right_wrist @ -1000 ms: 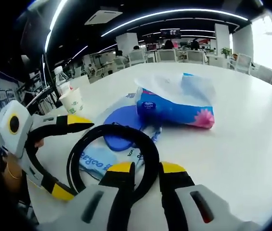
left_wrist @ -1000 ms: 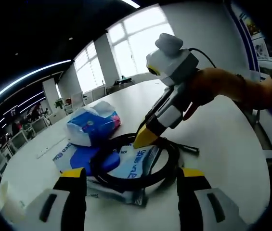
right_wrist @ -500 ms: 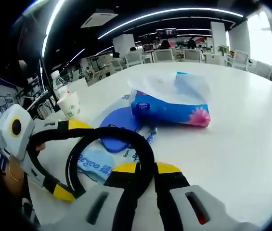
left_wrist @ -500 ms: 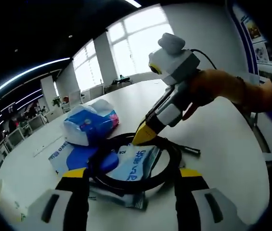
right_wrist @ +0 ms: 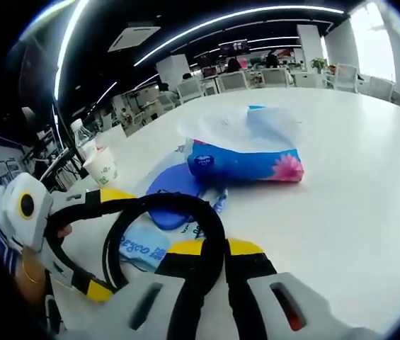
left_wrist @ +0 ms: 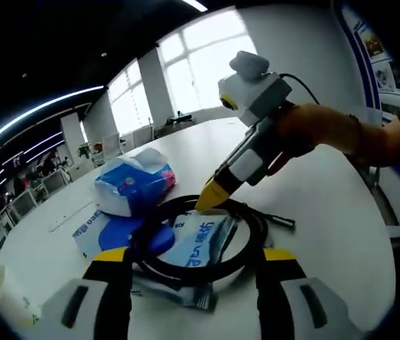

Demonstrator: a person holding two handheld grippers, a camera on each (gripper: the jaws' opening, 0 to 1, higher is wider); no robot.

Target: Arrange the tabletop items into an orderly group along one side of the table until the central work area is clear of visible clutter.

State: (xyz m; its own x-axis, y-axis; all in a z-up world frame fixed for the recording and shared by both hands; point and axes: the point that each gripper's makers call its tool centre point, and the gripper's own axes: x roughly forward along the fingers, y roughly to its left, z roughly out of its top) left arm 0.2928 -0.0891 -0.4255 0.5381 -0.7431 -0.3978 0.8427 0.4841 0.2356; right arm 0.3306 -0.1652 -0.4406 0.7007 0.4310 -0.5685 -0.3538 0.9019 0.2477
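Right gripper view looks along its own two yellow-tipped jaws, which are drawn close together on the black cable loop (right_wrist: 158, 212), a smooth, rubbery coil pinched at its near edge. The right gripper (right_wrist: 215, 247) sits low over the glossy white table (right_wrist: 341, 177). Inside and under the coil lie flat, crinkled light-blue sachets (right_wrist: 143, 244) with printed lettering and a rounded dark-blue piece (right_wrist: 175, 190) that cannot be told more closely. Just beyond rests a soft blue tissue pack (right_wrist: 246, 161) with a pink flower and a loose white sheet on top. Well back to the left stand a paper cup (right_wrist: 103, 168) and a clear bottle (right_wrist: 79, 132).

Seen from the left gripper view, the left gripper (left_wrist: 194, 256) hangs with its jaws spread wide, one on each side of the coil (left_wrist: 200, 241) and not touching it. The right gripper (left_wrist: 214, 195) reaches in from the right, held by a hand (left_wrist: 288, 134) in an orange sleeve (left_wrist: 362, 134), its tips down at the coil's far edge. The cable's straight metal-ended plug (left_wrist: 279, 221) lies beside the loop.
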